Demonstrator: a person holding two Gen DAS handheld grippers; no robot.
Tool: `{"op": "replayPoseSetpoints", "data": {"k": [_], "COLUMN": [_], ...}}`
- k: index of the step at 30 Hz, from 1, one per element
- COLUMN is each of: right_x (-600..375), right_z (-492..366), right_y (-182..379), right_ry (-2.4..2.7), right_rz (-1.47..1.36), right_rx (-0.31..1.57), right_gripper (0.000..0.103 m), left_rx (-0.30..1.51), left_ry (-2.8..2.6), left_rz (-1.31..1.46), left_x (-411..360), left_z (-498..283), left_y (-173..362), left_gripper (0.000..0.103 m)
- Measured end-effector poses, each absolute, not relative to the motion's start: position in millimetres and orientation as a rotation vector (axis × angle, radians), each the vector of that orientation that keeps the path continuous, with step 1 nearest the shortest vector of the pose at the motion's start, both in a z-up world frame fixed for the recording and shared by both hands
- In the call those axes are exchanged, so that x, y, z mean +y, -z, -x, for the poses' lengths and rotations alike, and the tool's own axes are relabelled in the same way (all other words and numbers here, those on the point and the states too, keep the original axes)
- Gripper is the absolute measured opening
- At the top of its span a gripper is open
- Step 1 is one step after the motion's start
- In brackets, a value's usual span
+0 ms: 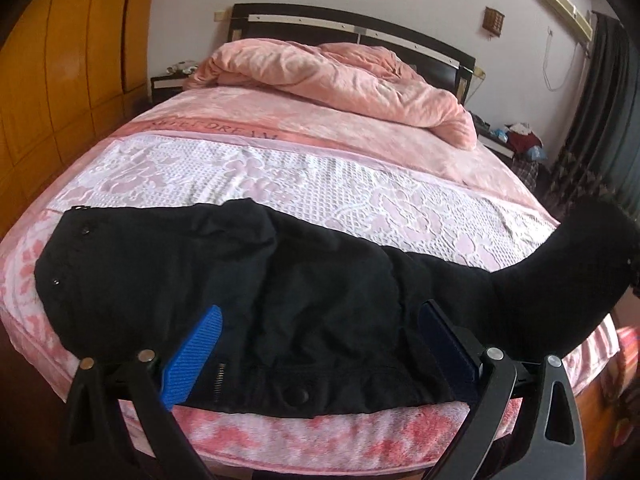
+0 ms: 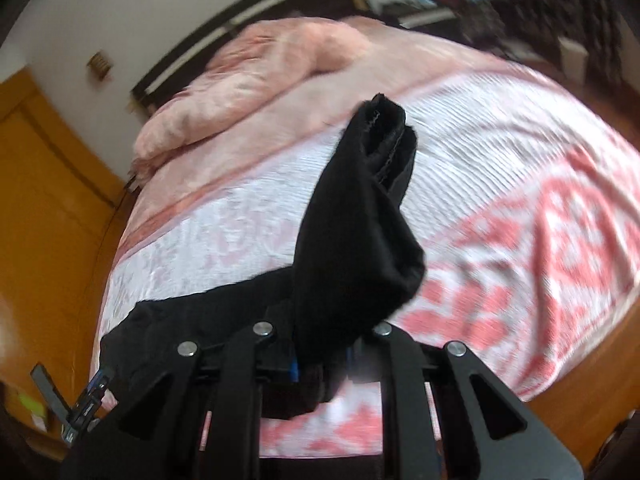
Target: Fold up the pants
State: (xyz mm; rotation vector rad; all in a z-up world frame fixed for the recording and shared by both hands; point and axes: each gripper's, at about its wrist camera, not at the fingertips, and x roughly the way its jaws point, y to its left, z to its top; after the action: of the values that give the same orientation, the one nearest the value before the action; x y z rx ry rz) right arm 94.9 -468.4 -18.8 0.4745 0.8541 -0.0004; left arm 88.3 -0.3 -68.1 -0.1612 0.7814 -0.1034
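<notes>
Your right gripper (image 2: 320,360) has its fingertips buried in the black pants (image 1: 224,280), pinching a lifted leg end, while your left gripper (image 1: 320,344) hovers spread over the waistband on the pink bedspread (image 1: 248,172), a rumpled quilt (image 1: 344,80) lying beyond.

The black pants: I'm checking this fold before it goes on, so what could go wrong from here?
1. The right gripper pinches only a bunched leg end of the black pants; it might slip out.
2. The left gripper is open, so the waistband may drag.
3. Pants lie at the bed edge and could slide off.
</notes>
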Motion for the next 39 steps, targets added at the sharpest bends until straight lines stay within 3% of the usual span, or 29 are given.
{"op": "replayPoseSetpoints", "data": {"k": [10,27,29,33,39], "right_x": [-322,-153,-142,-135,-156], "right_z": [-128,-140,-138,-131,-110], "right_y": [-12,75,90,109,89], "right_ry": [-0.197,-0.367,-0.383,-0.494,-0.487], "right_rz": [-0.221,0.053,0.094,0.070,-0.023], "right_rx": [0.869,1.090,1.125,1.226,1.156], "right_gripper": [0.015,0.016,0.022,0.054,0.062], "left_rx": [0.780,0.822,0.826,0.832,0.840], "left_ry": [0.014,-0.082,-0.079,-0.073,-0.082], "left_rz": [0.213,0.240,0.241,0.235,0.274], "left_x": [55,103,102,101,105], "left_z": [-76,-61,-61,-61,-59], "left_y": [75,90,90,91,93], "left_gripper": [0.099,0.099,0.099,0.099,0.099]}}
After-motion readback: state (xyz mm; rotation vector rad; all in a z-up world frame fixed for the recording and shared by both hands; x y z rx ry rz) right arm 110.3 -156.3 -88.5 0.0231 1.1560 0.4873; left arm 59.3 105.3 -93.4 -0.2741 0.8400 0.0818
